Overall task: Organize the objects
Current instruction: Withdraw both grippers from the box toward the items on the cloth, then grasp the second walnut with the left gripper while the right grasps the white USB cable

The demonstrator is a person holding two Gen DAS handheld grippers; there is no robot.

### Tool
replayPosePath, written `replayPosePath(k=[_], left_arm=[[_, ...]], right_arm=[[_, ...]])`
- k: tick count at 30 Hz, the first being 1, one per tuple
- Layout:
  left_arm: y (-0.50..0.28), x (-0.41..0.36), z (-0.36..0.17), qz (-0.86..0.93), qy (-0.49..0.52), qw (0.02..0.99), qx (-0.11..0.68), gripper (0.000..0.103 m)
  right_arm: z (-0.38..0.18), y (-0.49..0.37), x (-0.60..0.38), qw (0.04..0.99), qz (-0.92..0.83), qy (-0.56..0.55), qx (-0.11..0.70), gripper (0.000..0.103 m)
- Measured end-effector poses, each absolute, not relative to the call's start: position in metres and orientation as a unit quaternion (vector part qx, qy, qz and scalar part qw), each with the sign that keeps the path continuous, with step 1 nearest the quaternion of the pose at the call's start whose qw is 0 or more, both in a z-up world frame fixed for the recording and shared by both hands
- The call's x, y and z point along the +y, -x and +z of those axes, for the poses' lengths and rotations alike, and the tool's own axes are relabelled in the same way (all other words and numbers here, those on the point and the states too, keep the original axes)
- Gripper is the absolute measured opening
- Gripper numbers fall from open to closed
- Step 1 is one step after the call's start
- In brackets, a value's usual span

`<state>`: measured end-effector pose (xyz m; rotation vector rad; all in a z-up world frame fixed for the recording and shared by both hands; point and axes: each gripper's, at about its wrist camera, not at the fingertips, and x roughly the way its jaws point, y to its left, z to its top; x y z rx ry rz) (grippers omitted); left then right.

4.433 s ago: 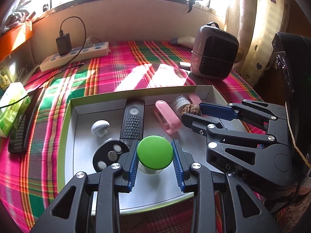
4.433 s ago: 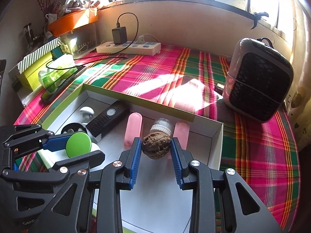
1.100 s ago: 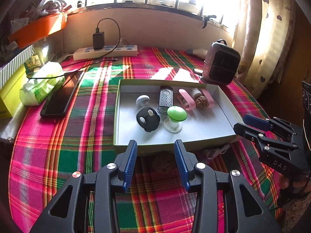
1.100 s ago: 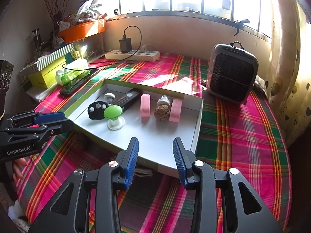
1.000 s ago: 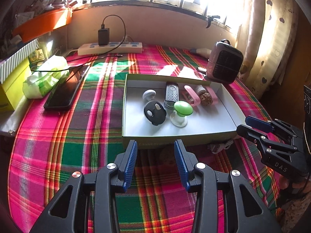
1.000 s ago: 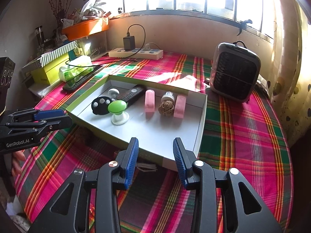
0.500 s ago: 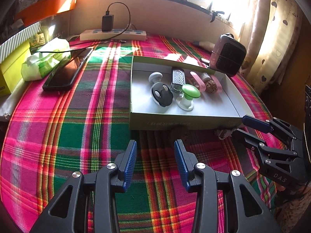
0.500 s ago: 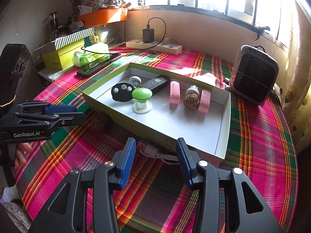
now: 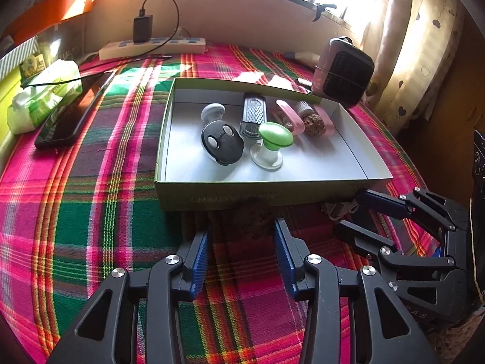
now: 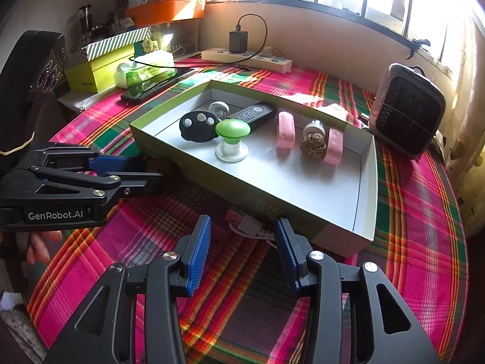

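A shallow green-sided box (image 9: 260, 195) (image 10: 368, 182) on the plaid cloth holds a green-capped knob (image 9: 275, 136) (image 10: 232, 129), a black round fob (image 9: 222, 142), a white knob (image 9: 212, 111), a remote (image 9: 253, 113), two pink pieces (image 10: 286, 130) and a walnut (image 10: 313, 146). A second walnut (image 9: 254, 217) lies on the cloth against the box front, just ahead of my open, empty left gripper (image 9: 242, 239). A white cable bundle (image 10: 251, 227) lies by the box, between the tips of my open, empty right gripper (image 10: 242, 236).
A pink heater (image 9: 344, 71) stands right of the box. A power strip (image 9: 151, 47) lies at the back wall. A phone (image 9: 71, 112), tissue pack (image 9: 45, 94) and yellow-green boxes (image 10: 100, 66) sit at the left.
Both grippers let go of the green knob and walnut in the box, drew back, and have now come forward low to the cloth at the box's front.
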<state>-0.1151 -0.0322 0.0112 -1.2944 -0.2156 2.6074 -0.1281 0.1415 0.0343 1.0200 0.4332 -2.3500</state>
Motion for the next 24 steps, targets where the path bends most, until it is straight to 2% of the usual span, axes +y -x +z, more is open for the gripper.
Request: replayPosePath(k=[10, 19, 24], left_arm=[[0.121, -0.028, 0.01, 0.891, 0.437, 0.106, -0.069, 0.039], [0.119, -0.035, 0.009, 0.891, 0.435, 0.104, -0.076, 0.03], [0.114, -0.038, 0.009, 0.892, 0.434, 0.103, -0.077, 0.03]], right_arm=[[0.03, 0.131, 0.138, 0.29, -0.858, -0.391, 0.164, 0.045], [0.037, 0.111, 0.138, 0.334, -0.838, -0.406, 0.149, 0.045], [0.037, 0.115, 0.142, 0.303, -0.849, -0.399, 0.167, 0.045]])
